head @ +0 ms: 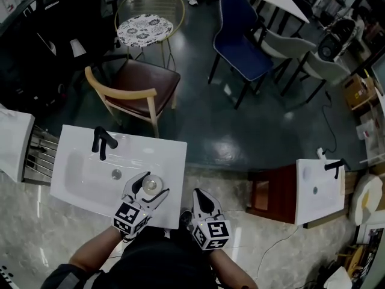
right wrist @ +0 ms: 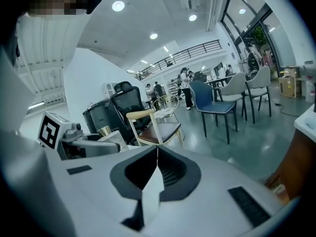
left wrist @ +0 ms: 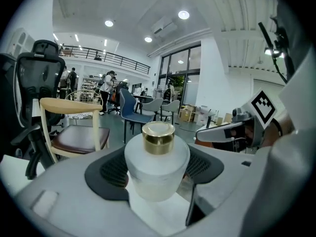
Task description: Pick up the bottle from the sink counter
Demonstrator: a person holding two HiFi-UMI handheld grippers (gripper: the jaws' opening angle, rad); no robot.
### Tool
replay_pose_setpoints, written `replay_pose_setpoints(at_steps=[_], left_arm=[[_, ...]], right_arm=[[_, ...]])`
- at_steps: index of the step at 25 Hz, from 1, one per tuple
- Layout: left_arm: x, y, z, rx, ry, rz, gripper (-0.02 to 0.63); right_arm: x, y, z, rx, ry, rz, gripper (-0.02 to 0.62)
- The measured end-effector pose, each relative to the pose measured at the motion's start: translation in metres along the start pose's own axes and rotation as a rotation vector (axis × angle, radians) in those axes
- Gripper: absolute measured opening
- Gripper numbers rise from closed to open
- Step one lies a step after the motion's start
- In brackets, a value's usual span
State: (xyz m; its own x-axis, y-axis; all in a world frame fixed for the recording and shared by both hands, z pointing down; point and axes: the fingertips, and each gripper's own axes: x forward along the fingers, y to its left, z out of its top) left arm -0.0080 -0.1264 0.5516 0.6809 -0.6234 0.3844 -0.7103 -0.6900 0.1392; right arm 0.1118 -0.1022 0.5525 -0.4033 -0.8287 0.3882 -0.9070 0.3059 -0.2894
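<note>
A frosted white bottle (head: 151, 184) with a gold cap (left wrist: 158, 137) sits between the jaws of my left gripper (head: 154, 185), which is shut on its round body (left wrist: 156, 169). In the head view it is over the front right part of the white sink counter (head: 72, 188), right of the drain (head: 116, 174) and in front of the black faucet (head: 101, 141). Whether the bottle rests on the counter is not clear. My right gripper (head: 199, 194) hangs just right of the counter with its jaws shut and nothing in them (right wrist: 157, 158). The right gripper view shows the bottle (right wrist: 109, 137) at its left.
A wooden chair with a brown seat (head: 143, 89) stands behind the sink counter. Farther back are a round wire stool (head: 144, 26) and a blue chair (head: 243, 41). A second white sink (head: 316, 191) on a brown cabinet stands to the right.
</note>
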Motion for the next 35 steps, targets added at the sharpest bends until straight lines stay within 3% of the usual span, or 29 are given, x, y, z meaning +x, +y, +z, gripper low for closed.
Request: replay_pose_setpoints(at_steps=[17,35], left_arm=[[-0.047,-0.009,0.014,0.011,-0.02,0.029,0.337],[-0.05,-0.009,0.014,-0.001,-0.027,0.027,0.337]], right_arm=[[-0.005,0.012,0.044,-0.035,-0.101,0.006,0.008],[-0.006,0.028,0.057,-0.06,-0.142,0.05,0.008]])
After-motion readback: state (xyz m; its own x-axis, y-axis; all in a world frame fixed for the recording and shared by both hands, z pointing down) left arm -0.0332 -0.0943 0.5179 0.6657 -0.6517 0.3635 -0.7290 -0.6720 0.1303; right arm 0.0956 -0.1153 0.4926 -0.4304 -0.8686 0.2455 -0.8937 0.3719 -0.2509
